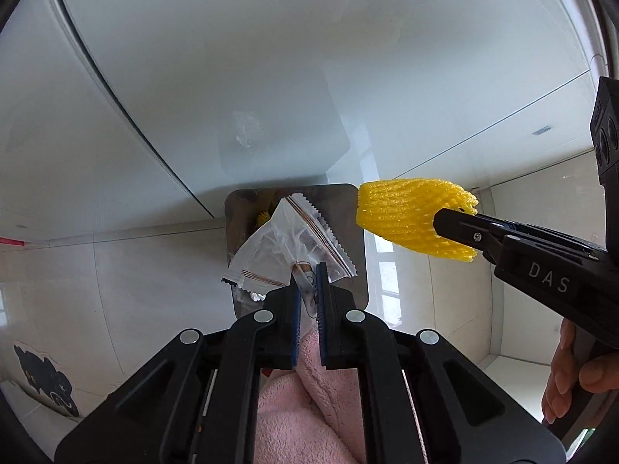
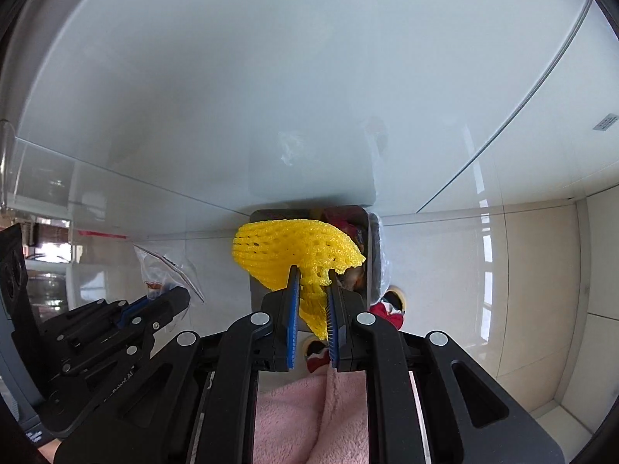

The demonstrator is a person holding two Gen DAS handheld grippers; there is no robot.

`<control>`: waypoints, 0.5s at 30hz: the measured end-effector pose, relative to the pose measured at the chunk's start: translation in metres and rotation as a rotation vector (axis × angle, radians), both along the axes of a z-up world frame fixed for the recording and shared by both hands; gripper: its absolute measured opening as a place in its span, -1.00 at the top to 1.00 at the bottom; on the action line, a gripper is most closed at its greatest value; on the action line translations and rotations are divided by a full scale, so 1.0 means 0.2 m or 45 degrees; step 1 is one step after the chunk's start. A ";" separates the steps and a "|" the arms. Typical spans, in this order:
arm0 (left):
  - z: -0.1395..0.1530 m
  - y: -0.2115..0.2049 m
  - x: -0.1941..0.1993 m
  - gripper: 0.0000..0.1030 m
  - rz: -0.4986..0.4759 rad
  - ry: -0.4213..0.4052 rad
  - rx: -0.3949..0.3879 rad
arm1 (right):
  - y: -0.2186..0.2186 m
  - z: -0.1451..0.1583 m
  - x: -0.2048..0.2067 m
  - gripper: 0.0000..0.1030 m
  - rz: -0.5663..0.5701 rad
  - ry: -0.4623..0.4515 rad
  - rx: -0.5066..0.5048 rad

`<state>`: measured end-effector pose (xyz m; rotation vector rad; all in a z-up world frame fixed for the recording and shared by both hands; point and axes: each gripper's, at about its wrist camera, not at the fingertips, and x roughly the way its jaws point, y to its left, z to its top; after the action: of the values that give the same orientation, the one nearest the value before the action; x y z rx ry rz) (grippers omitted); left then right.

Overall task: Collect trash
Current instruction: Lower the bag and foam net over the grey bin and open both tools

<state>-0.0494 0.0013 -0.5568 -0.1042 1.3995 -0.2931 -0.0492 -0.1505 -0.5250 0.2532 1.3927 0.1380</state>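
Observation:
My left gripper (image 1: 309, 276) is shut on a bunch of clear plastic wrappers (image 1: 298, 239) with serrated edges. They hang right over the open metal trash bin (image 1: 359, 255). My right gripper (image 2: 312, 280) is shut on a yellow foam fruit net (image 2: 294, 245) above the same bin (image 2: 256, 290), which holds some trash. In the left wrist view the right gripper (image 1: 445, 224) comes in from the right and holds the foam net (image 1: 406, 216) by the bin's right edge. In the right wrist view the left gripper (image 2: 176, 295) and its wrappers (image 2: 166, 266) sit left of the bin.
A glossy white panel (image 1: 232, 77) rises behind the bin, which stands on a pale tiled floor (image 2: 522, 290). Pink fleece clothing (image 1: 305, 406) fills the bottom of both views. Red and white slippers (image 2: 389, 309) show beside the bin. A hand (image 1: 572, 379) grips the right tool's handle.

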 end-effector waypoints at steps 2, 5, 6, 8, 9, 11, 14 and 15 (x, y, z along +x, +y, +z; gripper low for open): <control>-0.07 0.00 0.01 0.88 -0.013 0.022 0.002 | 0.02 -0.08 0.01 0.73 -0.007 0.023 0.007; -0.17 0.02 0.02 0.87 -0.027 0.051 0.010 | 0.06 -0.19 0.04 0.70 -0.003 0.060 -0.006; -0.20 0.02 0.02 0.87 -0.028 0.062 0.010 | 0.07 -0.22 0.05 0.70 -0.005 0.075 -0.006; -0.25 0.02 0.01 0.86 -0.020 0.084 0.014 | 0.09 -0.28 0.06 0.69 -0.014 0.099 -0.009; -0.27 0.03 0.01 0.86 -0.018 0.096 0.015 | 0.09 -0.31 0.11 0.69 -0.018 0.112 0.000; -0.31 0.03 0.02 0.83 -0.021 0.109 0.021 | 0.10 -0.36 0.12 0.69 -0.019 0.131 0.011; -0.33 0.01 0.04 0.75 -0.018 0.127 0.022 | 0.11 -0.40 0.11 0.68 -0.023 0.137 0.012; -0.33 0.01 0.05 0.71 -0.014 0.132 0.021 | 0.12 -0.40 0.10 0.67 -0.030 0.134 0.009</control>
<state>-0.0399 0.0024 -0.6238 -0.0990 1.5053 -0.2886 -0.0283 -0.1270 -0.6060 0.2857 1.4932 0.1117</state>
